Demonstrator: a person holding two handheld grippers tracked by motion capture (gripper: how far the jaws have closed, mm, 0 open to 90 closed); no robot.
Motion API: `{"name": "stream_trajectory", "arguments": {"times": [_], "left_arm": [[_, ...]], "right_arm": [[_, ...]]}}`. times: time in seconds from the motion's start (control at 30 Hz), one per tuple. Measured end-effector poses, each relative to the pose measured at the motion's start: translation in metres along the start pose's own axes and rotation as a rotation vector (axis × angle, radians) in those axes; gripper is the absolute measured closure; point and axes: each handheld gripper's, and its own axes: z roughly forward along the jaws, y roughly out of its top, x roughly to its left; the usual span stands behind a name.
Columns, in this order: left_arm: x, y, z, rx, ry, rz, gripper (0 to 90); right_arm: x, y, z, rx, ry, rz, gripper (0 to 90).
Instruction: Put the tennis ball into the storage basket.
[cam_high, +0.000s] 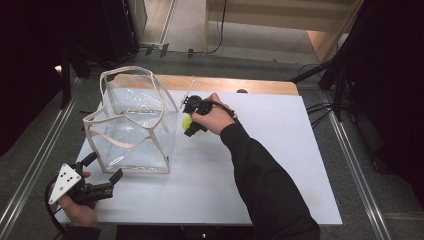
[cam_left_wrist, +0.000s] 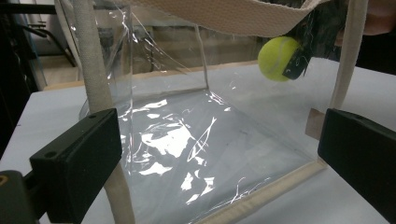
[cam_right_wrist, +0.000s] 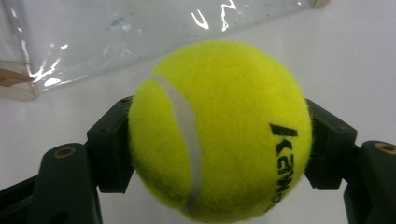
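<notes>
A yellow tennis ball (cam_right_wrist: 219, 130) with black lettering sits between both jaws of my right gripper (cam_right_wrist: 219, 149), which is shut on it. From above, the ball (cam_high: 187, 121) hangs off the white table just right of a clear plastic bag (cam_high: 132, 127) with beige straps. My right gripper (cam_high: 192, 125) is held by a hand in a black sleeve. My left gripper (cam_high: 104, 169) stands open at the bag's near left corner, its jaws on either side of that corner without touching. Through the bag wall, the left gripper view shows the ball (cam_left_wrist: 279, 58) raised behind the strap.
The white table (cam_high: 280, 165) has free room to the right and in front of the bag. A wooden strip (cam_high: 235, 84) runs along its far edge. Dark stands and cables line the floor at both sides.
</notes>
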Motion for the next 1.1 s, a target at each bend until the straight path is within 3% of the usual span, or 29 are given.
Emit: {"name": "stream_trajectory", "arguments": {"times": [0.17, 0.27, 1.1], "left_arm": [[0.000, 0.000, 0.000, 0.002, 0.001, 0.002, 0.0], [0.000, 0.000, 0.000, 0.001, 0.000, 0.002, 0.0], [0.000, 0.000, 0.000, 0.002, -0.001, 0.001, 0.0]], "right_arm": [[0.004, 0.005, -0.012, -0.016, 0.014, 0.014, 23.2], [0.004, 0.008, -0.020, -0.012, 0.020, -0.020, 23.2], [0.011, 0.026, -0.059, -0.020, 0.029, -0.053, 23.3]]}}
